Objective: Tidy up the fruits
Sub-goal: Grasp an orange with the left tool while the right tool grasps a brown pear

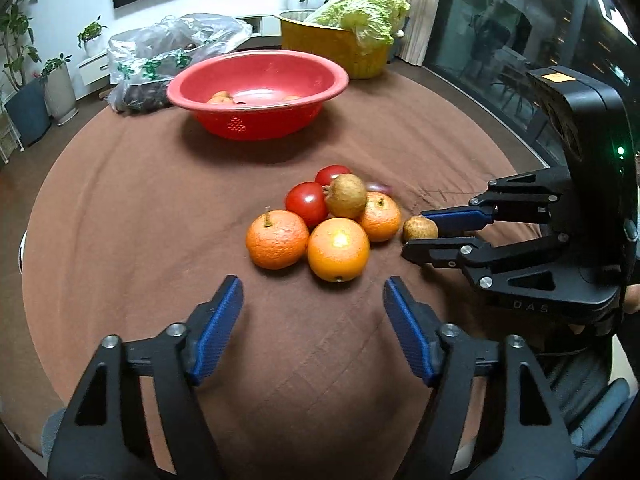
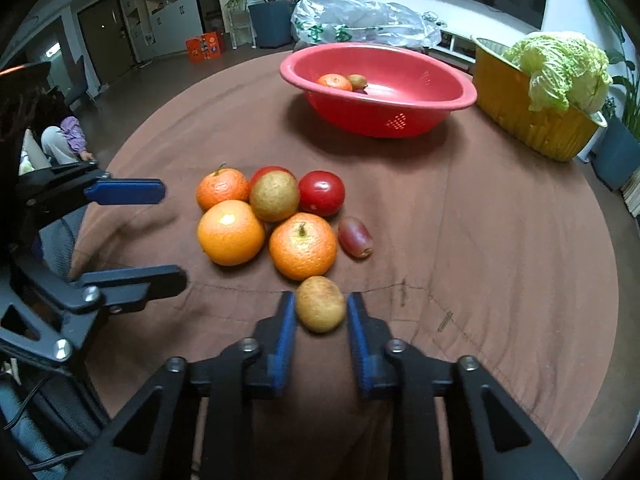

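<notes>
A: Brown cloth [image 1: 160, 240] over round table, living room behind w/ plants and dark screen. Status?

B: Small brown fruit [image 2: 320, 304] sits on cloth, nearest edge of pile, between pads of right gripper [image 2: 320, 312]. Jaws narrowed right down to it; left pad looks touching, sliver of gap maybe on other side. Not lifted yet.

A: Left side?

B: Left gripper [image 1: 314, 308] abt half open, nothing in it, hovering just short of front orange [image 1: 338, 250].

A: Rest of pile?

B: Three oranges, two tomatoes [image 1: 306, 203], one bigger brown fruit [image 1: 346, 196] perched on top, all bunched touching. Reddish grape-like thing [image 2: 355, 237] just beside bunch.

A: Done so far?

B: Red bowl [image 1: 256, 80] further back, well apart from pile, already w/ an orange and a small brown fruit inside, maybe one or two more, hard to tell. Early going, prob. under a third; abt eight pieces left on cloth.

A: Other stuff?

B: Yellow tub w/ cabbage [image 1: 368, 12] by bowl, plastic bag [image 1: 176, 44] behind. Neither looks part of job.
</notes>
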`<control>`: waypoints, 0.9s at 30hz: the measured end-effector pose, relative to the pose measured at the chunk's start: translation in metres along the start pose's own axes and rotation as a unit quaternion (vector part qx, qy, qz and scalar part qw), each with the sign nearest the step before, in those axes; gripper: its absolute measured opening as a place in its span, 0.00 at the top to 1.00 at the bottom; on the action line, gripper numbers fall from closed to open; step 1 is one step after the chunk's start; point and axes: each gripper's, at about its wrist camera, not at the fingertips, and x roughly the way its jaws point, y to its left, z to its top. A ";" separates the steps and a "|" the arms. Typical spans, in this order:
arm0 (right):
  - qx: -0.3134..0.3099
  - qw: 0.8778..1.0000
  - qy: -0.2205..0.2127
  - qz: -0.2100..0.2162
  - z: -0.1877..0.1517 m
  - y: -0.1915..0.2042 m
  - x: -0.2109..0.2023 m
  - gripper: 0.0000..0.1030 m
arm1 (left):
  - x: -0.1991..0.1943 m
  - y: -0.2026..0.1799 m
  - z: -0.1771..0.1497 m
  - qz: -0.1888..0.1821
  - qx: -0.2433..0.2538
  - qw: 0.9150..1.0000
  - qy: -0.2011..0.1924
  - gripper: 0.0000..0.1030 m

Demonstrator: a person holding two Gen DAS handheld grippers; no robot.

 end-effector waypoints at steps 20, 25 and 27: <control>0.058 0.997 -0.034 0.026 -0.019 -0.021 -0.034 0.74 | 0.034 -0.013 0.029 -0.008 0.005 1.000 0.015 0.64; 0.062 0.997 -0.032 0.026 -0.020 -0.022 -0.033 0.74 | 0.036 -0.015 0.029 -0.003 0.015 1.000 0.015 0.64; 0.063 0.997 -0.032 0.027 -0.019 -0.023 -0.032 0.74 | 0.037 -0.014 0.029 -0.004 0.015 1.000 0.015 0.64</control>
